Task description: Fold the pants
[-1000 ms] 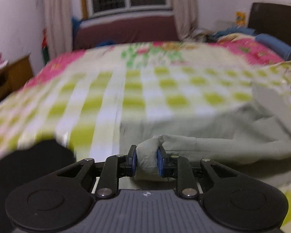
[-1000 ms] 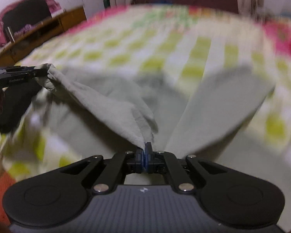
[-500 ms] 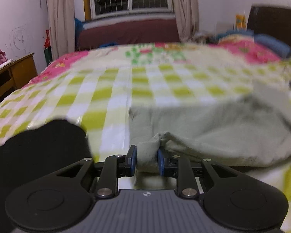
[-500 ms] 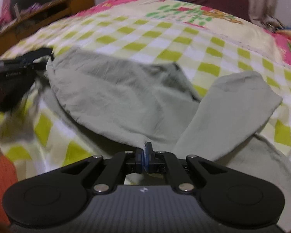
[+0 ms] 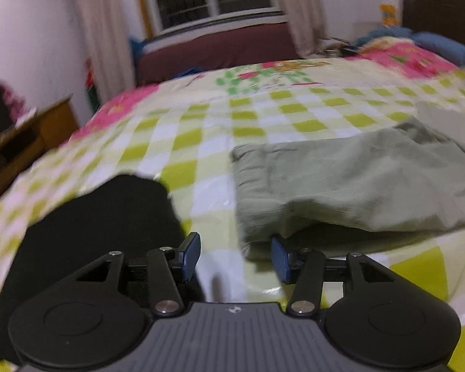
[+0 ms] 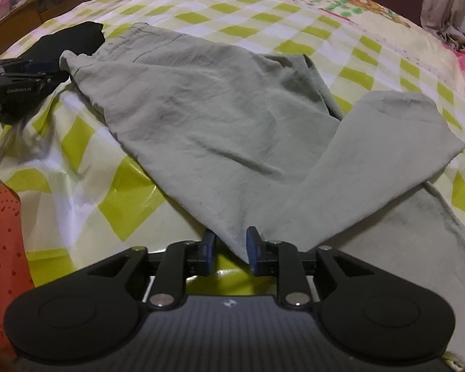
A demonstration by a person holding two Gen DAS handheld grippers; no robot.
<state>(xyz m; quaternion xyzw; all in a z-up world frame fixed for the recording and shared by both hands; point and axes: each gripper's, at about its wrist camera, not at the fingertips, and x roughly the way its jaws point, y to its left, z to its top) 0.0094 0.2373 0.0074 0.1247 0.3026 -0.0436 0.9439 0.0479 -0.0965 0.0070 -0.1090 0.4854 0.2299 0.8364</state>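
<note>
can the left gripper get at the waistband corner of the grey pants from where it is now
Probably yes. The left gripper is open, with the near corner of the grey pants lying flat on the checked bedspread just ahead of its right finger; nothing lies between them.

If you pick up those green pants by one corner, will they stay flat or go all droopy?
Probably droopy. The pants lie creased and rumpled on the checked bedspread, so the cloth looks thin and soft. One leg is already folded over, which suggests it bends easily. Likely light too, and the open right gripper would lift only a sagging corner.

Pants (image 6: 220, 114) between parted jaws
</note>
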